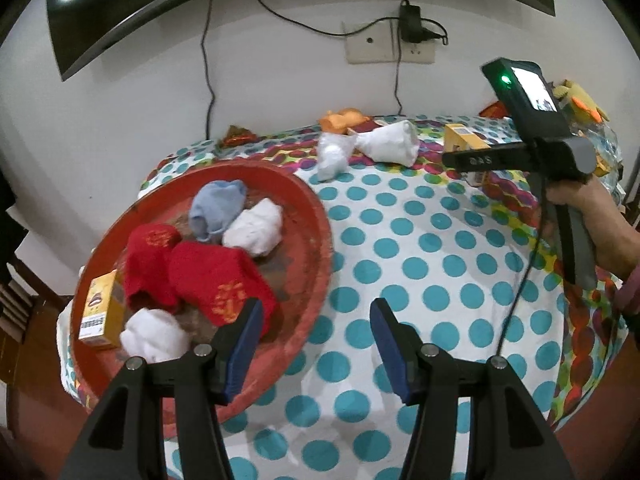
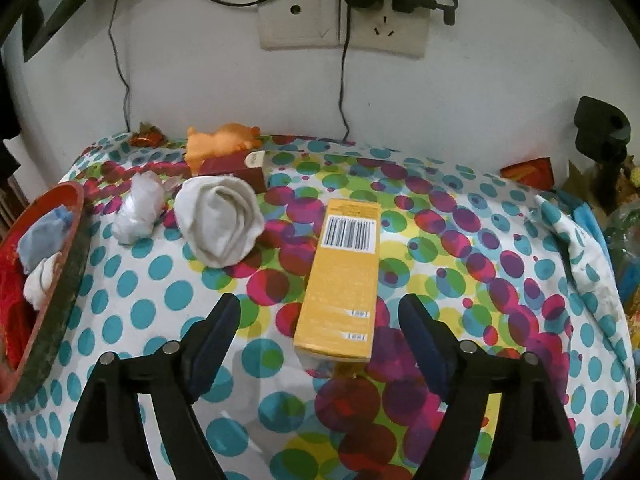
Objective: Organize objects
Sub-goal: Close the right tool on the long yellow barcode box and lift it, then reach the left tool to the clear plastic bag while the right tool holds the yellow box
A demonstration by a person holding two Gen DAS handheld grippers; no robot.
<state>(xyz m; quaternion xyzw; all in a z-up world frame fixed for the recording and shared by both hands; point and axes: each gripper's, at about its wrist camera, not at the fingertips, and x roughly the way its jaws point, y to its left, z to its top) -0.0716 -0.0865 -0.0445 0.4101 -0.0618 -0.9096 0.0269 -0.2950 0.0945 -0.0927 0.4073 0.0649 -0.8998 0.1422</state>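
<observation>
The left gripper [image 1: 316, 320] is seen with its jaws moderately spread and nothing between them; it is held above the dotted cloth [image 1: 420, 248], with its left finger over the near rim of the red tray [image 1: 316, 240]. To the left of this gripper, inside the tray, two red socks [image 1: 200, 276], a blue sock [image 1: 216, 208], two white bundles [image 1: 256, 228] and a small yellow box [image 1: 102, 308] are found. Ahead of it and well apart, a white sock [image 1: 390, 142] and a white wad [image 1: 332, 156] lie on the cloth. The right gripper [image 2: 320, 316] is seen with its jaws wide. A yellow carton [image 2: 340, 280] lies flat on the cloth with its near end between the fingers; the pads are not pressed on it, and a gap is visible on each side. Ahead and to the left of this gripper, an orange toy [image 2: 220, 142] and a dark red box [image 2: 244, 170] rest near the wall.
</observation>
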